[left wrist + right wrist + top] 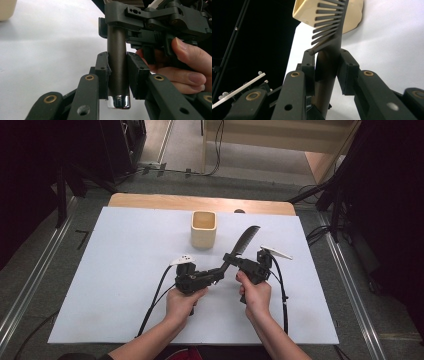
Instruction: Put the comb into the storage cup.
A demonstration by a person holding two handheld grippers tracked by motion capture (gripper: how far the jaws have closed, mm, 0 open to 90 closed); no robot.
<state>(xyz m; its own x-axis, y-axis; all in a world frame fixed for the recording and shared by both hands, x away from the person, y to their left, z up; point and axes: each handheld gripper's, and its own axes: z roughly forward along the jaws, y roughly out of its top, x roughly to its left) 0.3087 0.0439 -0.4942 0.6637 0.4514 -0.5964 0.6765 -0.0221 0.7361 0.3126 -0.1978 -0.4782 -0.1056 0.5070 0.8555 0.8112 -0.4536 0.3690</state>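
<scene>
The comb (239,249) hangs above the tabletop (125,270), clamped by both grippers; the left gripper (218,273) pinches the handle's butt end, the right gripper (235,261) is closed on the handle just below the teeth; its long axis runs up and away toward the cup (203,229), toothed end leading, cup just beyond.

comb (242,245) | dark grey, wide-toothed, chrome-capped round handle | held clear of the counter, tilted, toothed end raised toward the far side | handle clamped by left tongs (117,75) near the cap and by right tongs (327,67) below the teeth
</scene>
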